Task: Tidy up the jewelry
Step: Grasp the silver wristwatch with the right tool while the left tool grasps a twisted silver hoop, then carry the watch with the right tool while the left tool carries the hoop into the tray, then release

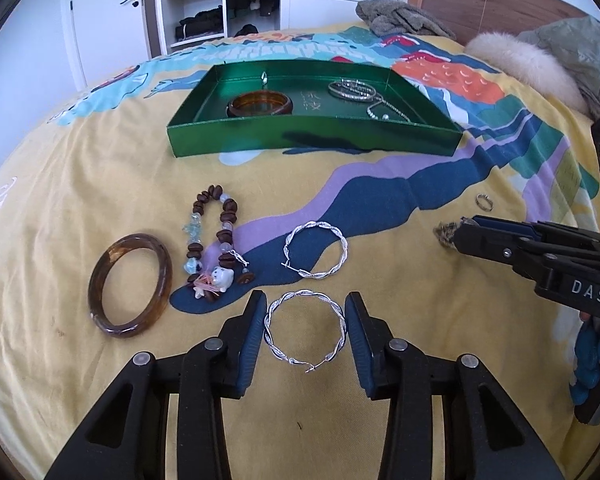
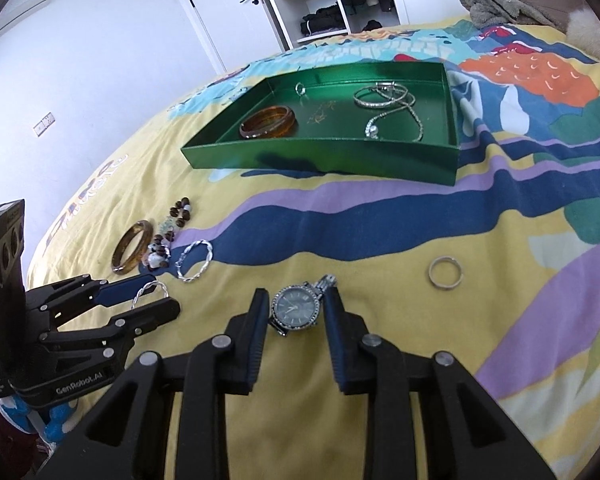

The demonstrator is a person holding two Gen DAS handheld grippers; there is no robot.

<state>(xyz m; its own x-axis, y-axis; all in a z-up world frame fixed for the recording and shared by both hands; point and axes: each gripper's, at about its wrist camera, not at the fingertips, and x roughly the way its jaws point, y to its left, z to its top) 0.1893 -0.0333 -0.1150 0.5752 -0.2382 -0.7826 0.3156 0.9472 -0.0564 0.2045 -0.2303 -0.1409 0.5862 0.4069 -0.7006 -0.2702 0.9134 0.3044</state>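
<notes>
A green tray (image 1: 312, 138) (image 2: 320, 158) sits on the bedspread and holds an amber bangle (image 1: 259, 104), silver hoops (image 1: 352, 90), a chain and a small ring. My left gripper (image 1: 306, 312) is open, its fingers on either side of a twisted silver hoop earring (image 1: 305, 330) lying on the bed. A second twisted hoop (image 1: 316, 250), a beaded bracelet (image 1: 216, 240) and an amber bangle (image 1: 131, 285) lie beyond. My right gripper (image 2: 296, 304) is open around a silver watch (image 2: 296, 309). A silver ring (image 2: 444, 273) lies to its right.
The bed has a colourful yellow spread. A wooden headboard (image 1: 488, 4), a fur-trimmed coat (image 1: 540, 64) and a grey garment (image 1: 400, 18) lie at the far end. White wardrobe doors and open shelves (image 1: 196, 8) stand behind.
</notes>
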